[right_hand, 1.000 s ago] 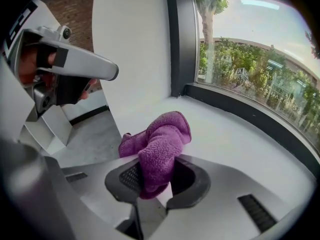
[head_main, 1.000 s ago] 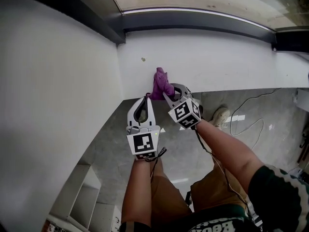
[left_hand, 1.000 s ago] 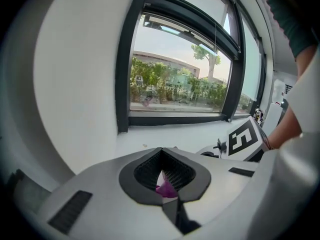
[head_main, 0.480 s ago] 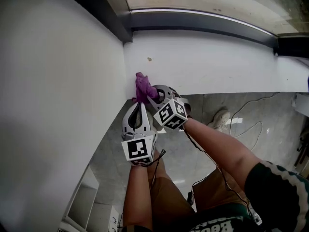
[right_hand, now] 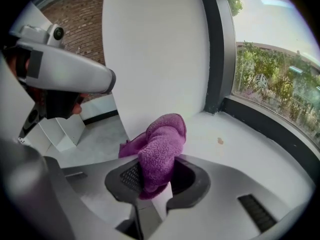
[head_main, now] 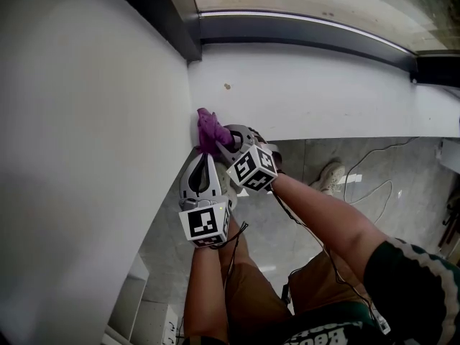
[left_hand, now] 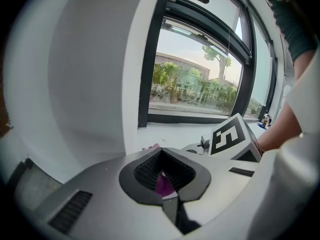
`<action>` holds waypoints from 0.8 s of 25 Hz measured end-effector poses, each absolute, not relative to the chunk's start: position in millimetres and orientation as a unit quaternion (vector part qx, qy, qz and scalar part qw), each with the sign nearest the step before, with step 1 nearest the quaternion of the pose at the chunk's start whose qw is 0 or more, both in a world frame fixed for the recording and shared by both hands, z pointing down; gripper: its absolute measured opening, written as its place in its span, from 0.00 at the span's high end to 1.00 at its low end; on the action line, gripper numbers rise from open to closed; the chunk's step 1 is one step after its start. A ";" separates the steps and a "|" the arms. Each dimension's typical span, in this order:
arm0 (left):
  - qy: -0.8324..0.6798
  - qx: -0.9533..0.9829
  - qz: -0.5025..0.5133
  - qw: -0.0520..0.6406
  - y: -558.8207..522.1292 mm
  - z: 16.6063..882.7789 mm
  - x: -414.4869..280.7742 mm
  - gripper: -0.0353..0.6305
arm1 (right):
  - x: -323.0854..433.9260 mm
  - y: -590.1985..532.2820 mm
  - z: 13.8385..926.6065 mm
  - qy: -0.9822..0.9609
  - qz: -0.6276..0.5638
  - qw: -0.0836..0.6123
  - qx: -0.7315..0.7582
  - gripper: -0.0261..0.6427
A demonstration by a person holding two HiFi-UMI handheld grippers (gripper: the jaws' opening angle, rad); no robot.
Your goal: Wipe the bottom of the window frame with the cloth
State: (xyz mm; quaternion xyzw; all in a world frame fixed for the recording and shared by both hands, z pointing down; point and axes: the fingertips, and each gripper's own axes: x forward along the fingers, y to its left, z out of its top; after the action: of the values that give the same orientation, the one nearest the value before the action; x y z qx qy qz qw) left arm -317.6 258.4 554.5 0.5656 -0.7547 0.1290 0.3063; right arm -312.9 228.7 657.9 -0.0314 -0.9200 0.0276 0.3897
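A purple cloth (head_main: 210, 129) (right_hand: 159, 149) is bunched in my right gripper (head_main: 219, 141) (right_hand: 150, 194), which is shut on it. The cloth rests on the white window sill (head_main: 323, 92) at its left end, against the side wall (head_main: 93, 135). The dark bottom bar of the window frame (head_main: 302, 29) runs along the sill's far edge. A small brown speck (head_main: 227, 87) (right_hand: 220, 141) lies on the sill beyond the cloth. My left gripper (head_main: 206, 158) (left_hand: 167, 198) hangs shut and holds nothing, just below the sill's front edge beside the right one.
Below the sill are a grey tiled floor, a white cable (head_main: 374, 171), a shoe (head_main: 329, 171) and a white shelf unit (head_main: 133, 293) at the lower left. The side wall closes off the left. The sill stretches on to the right.
Both grippers have slid left along the sill's front edge. The cloth went from mid-sill to the corner against the side wall.
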 end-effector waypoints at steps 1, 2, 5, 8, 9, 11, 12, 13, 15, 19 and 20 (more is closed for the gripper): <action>-0.756 0.564 0.129 0.307 258.6 554.7 -318.4 0.94 | -314.1 226.6 657.8 -0.920 0.027 0.389 -0.031 0.81; -0.757 0.562 0.127 0.309 258.8 555.0 -319.8 0.94 | -315.6 224.2 657.8 -0.920 0.025 0.389 -0.031 0.81; -0.759 0.560 0.127 0.307 257.4 554.8 -323.8 0.94 | -322.3 214.0 656.2 -0.922 0.017 0.387 -0.028 0.81; -0.760 0.559 0.127 0.307 253.7 553.3 -324.8 0.94 | -328.2 200.8 652.5 -0.923 0.015 0.383 -0.019 0.81; -0.761 0.558 0.124 0.307 251.3 553.0 -325.0 0.94 | -330.0 195.7 652.1 -0.924 0.014 0.382 -0.015 0.81; -0.761 0.560 0.118 0.306 245.2 553.3 -325.2 0.94 | -334.1 185.5 652.4 -0.925 0.012 0.381 -0.010 0.81; -0.761 0.561 0.116 0.305 242.1 553.6 -325.4 0.94 | -336.4 180.6 652.6 -0.925 0.011 0.380 -0.008 0.81; -0.761 0.561 0.116 0.305 239.3 554.0 -326.0 0.94 | -338.7 176.0 652.5 -0.925 0.010 0.379 -0.006 0.81; -0.762 0.557 0.115 0.309 235.3 555.4 -327.8 0.94 | -342.5 167.2 652.2 -0.925 0.008 0.379 -0.005 0.81; -0.756 0.564 0.116 0.312 222.3 553.3 -322.8 0.94 | -346.8 151.2 652.1 -0.924 0.004 0.381 -0.008 0.81; -0.753 0.569 0.118 0.311 218.3 552.6 -320.4 0.94 | -348.1 147.2 651.6 -0.924 0.004 0.382 -0.009 0.81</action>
State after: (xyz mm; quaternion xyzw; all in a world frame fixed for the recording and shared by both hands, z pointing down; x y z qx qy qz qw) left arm -320.4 218.3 552.6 0.5685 -0.7525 0.1179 0.3108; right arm -348.1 147.2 651.6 -0.0088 -0.9241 0.0035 0.3820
